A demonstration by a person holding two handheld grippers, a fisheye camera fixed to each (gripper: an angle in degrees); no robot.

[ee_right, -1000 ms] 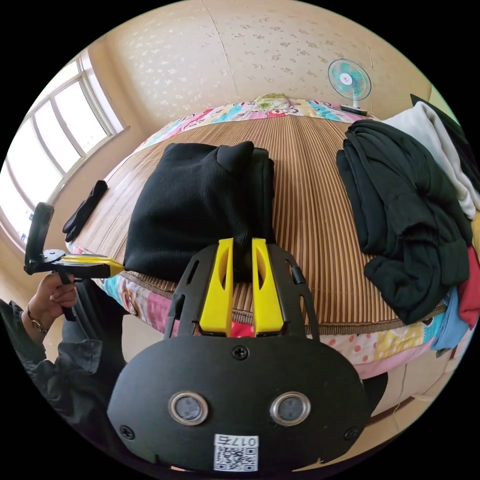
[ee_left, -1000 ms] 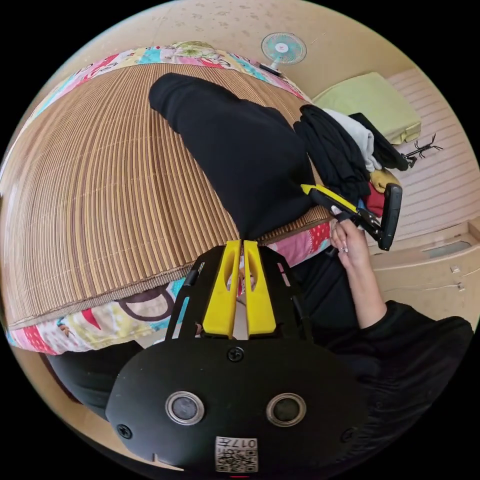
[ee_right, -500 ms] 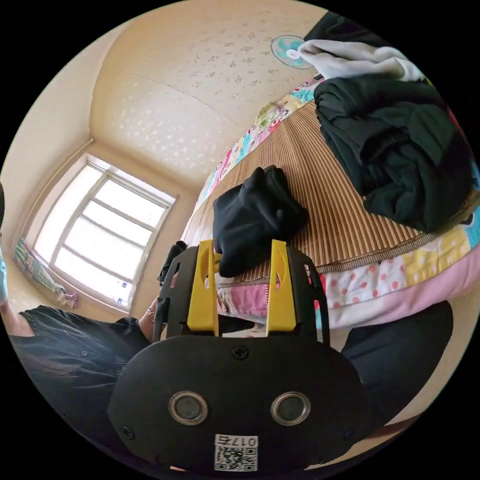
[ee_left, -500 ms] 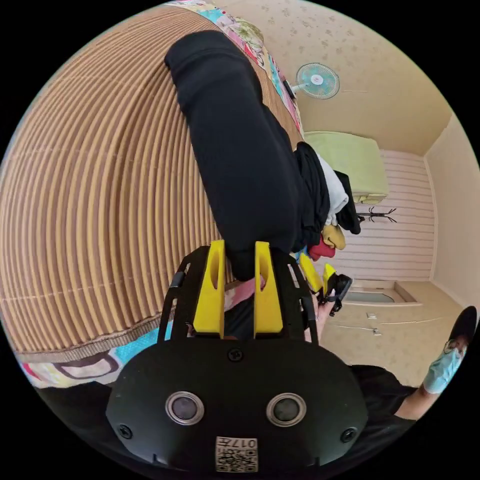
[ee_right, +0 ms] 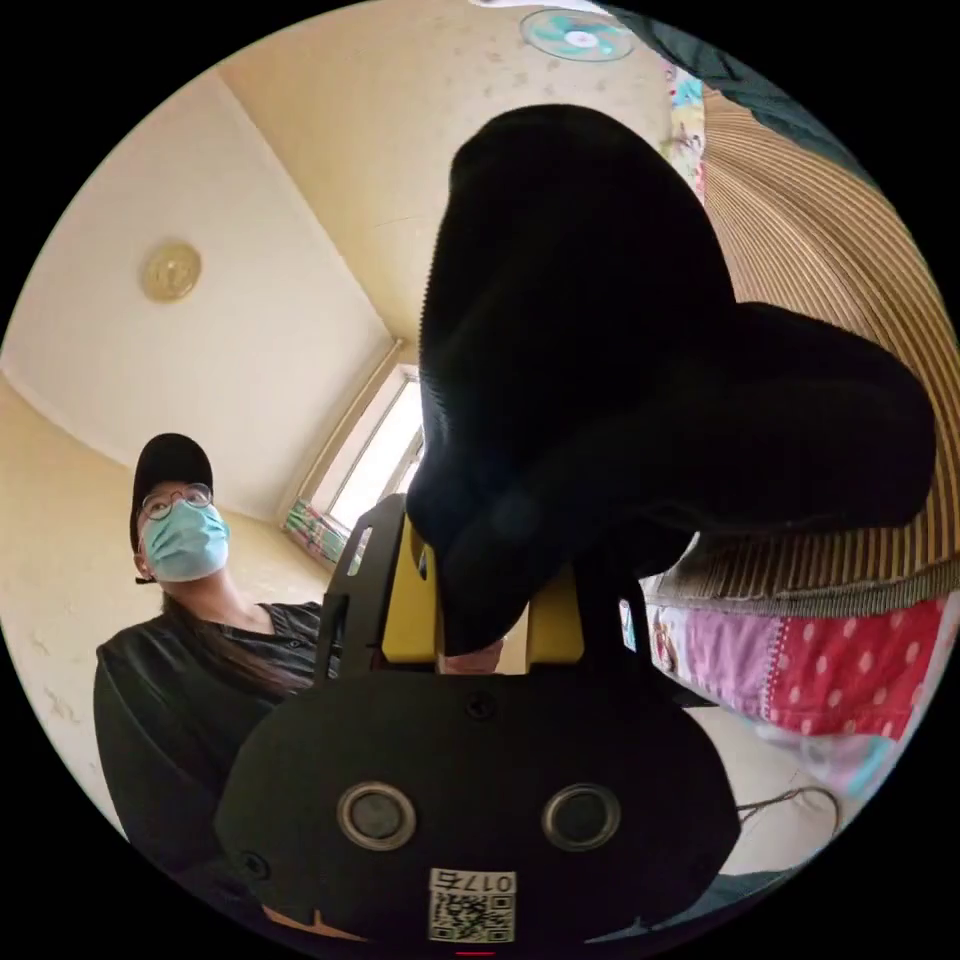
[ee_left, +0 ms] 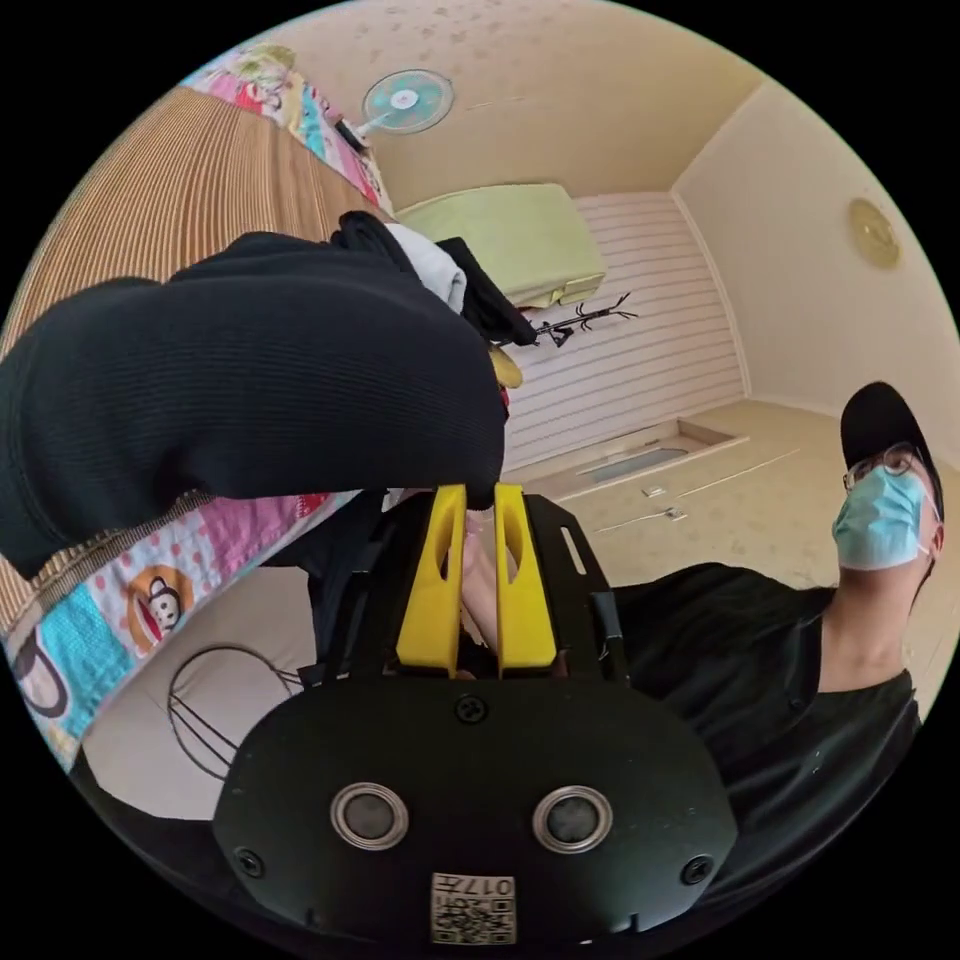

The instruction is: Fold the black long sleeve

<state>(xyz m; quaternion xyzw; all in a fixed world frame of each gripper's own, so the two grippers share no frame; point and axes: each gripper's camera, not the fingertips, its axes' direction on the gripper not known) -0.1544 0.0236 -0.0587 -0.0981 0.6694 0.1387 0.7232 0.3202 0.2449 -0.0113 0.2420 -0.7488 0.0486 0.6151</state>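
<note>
Gripping near corner of black long sleeve (ee_left: 250, 390) with left gripper (ee_left: 470, 500), fingers (ee_left: 432, 580) almost shut on fabric edge. Right gripper (ee_right: 485, 640) fingers (ee_right: 405, 610) parted around other end of bundle (ee_right: 600, 360); clamped or not, cannot tell. Bundle lifted just above bed (ee_left: 190, 180) near edge, long axis spanning between both grippers, along that edge. Judged: both equally near, next move needs both together.

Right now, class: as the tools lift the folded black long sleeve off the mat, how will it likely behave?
Probably floppy: in the right gripper view the black long sleeve bulges and droops over the right tool. Likely light, since the left tool seems to carry it by a pinched edge. Its ribbed knit probably resists slipping.
</note>
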